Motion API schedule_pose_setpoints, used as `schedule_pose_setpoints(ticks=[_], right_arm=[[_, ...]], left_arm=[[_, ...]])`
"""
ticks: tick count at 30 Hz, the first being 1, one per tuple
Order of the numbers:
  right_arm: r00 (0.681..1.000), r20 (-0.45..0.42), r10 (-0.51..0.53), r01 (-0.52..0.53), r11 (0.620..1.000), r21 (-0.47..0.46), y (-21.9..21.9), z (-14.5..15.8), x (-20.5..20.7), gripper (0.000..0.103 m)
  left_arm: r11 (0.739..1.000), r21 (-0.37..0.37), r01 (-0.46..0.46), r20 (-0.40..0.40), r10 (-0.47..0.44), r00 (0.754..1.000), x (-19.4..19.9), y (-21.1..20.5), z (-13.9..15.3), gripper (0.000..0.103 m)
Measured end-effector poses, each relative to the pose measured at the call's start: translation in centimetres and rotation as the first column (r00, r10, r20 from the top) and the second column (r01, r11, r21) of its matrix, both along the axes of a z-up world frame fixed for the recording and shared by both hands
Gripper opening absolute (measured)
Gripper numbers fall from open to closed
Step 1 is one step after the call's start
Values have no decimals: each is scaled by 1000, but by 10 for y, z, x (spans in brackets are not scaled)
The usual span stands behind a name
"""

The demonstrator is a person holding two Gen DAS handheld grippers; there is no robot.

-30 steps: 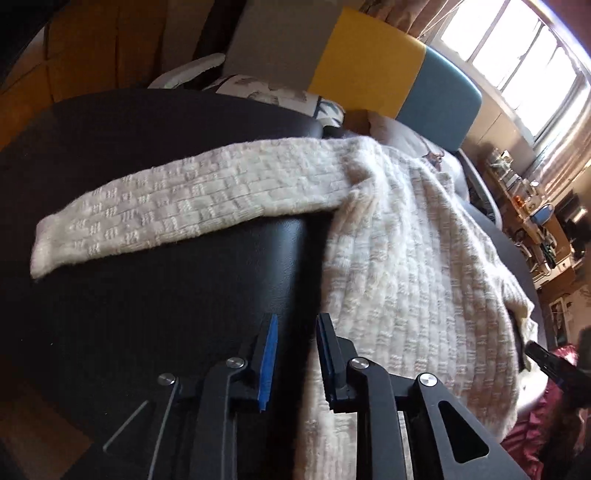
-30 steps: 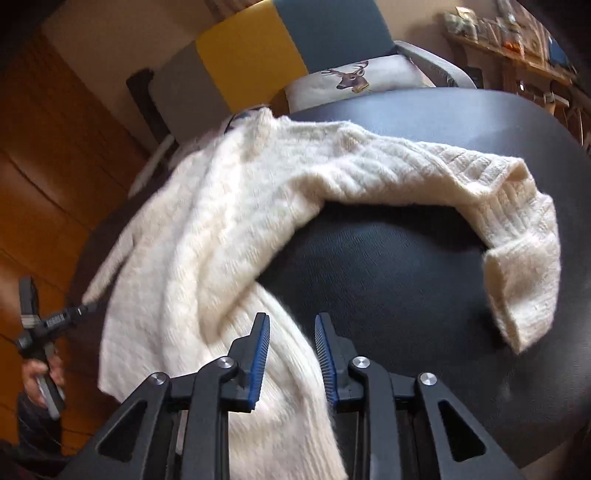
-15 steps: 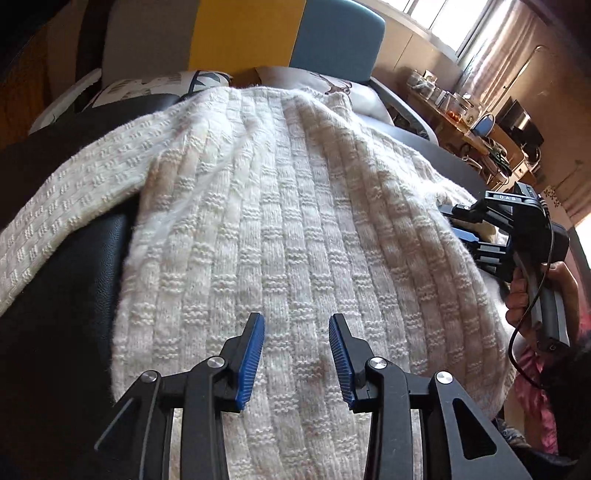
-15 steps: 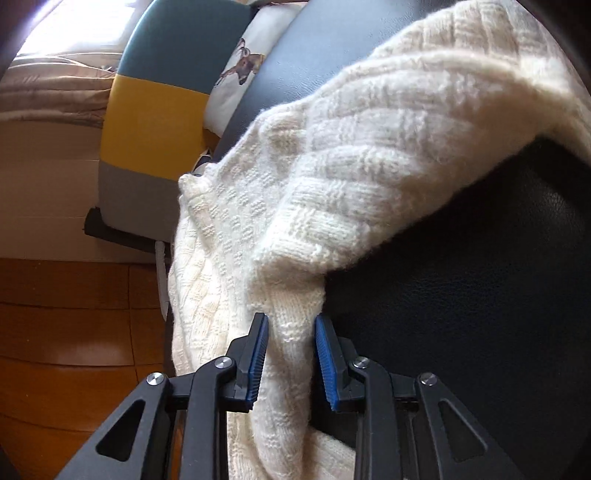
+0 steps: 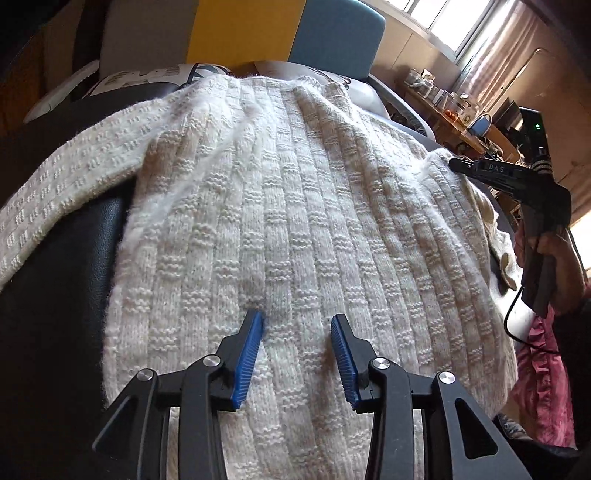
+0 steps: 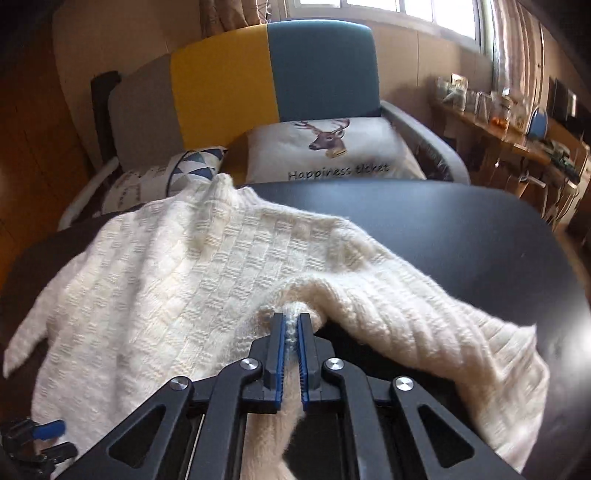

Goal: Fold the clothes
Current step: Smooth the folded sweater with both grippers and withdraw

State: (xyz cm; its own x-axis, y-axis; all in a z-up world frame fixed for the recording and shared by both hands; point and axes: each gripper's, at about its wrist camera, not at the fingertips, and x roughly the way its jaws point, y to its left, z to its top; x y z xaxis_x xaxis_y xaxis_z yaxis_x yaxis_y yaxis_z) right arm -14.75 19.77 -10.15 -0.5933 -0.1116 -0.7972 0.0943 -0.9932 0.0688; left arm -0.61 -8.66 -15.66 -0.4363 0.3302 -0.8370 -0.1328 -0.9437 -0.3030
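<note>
A white sweater (image 5: 295,206) lies spread out on the black tabletop (image 6: 461,236), in front of a chair (image 6: 273,74) with pillows. The left hand-held gripper (image 5: 297,332) sits over the sweater with its fingers apart. The right hand-held gripper (image 6: 290,326) is pinched tight on a fold of the sweater.

Window (image 6: 388,5) daylight, fisheye-warped edges

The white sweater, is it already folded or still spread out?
Spread out: the sweater lies flat on the black table, one sleeve stretched sideways. The right gripper pinches one edge.
</note>
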Motion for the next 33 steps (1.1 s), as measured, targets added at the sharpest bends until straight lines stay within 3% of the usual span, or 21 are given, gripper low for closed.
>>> schedule_pose_setpoints(ticks=[4, 8, 10, 15, 19, 22, 26, 31, 33], right_arm=[[994, 102, -27, 25, 1000, 16, 11, -30, -17, 5], [992, 119, -31, 31, 1000, 3, 22, -48, -3, 7], [990, 132, -50, 61, 995, -78, 33, -44, 0, 10], [993, 73, -91, 104, 972, -209, 55, -10, 15, 21], [1000, -10, -20, 17, 975, -223, 38, 21, 11, 21], [997, -23, 68, -72, 966, -247, 15, 34, -7, 21], [988, 0, 153, -149, 960, -237, -13, 33, -52, 21], [962, 70, 263, -248, 954, -167, -35, 15, -113, 22], [951, 101, 292, -282, 954, -102, -43, 4, -134, 23]], left_arm=[[1000, -10, 6, -3, -6, 1000, 1, 2, 0, 40], [1000, -25, 14, -3, -14, 1000, -1, 4, 5, 40], [1000, 21, 3, -1, -3, 1000, -4, -6, 12, 40], [981, 80, -176, -91, 183, 979, -29, -83, 52, 43], [960, -11, -280, -140, 275, 951, -80, -142, 67, 45], [962, -65, -266, -173, 252, 952, -127, -151, 71, 46], [976, -149, -161, -198, 130, 972, -189, -122, 64, 48], [968, -244, -54, -205, 3, 979, -265, -91, 49, 51], [970, -240, -29, -181, -15, 983, -290, -87, 38, 52]])
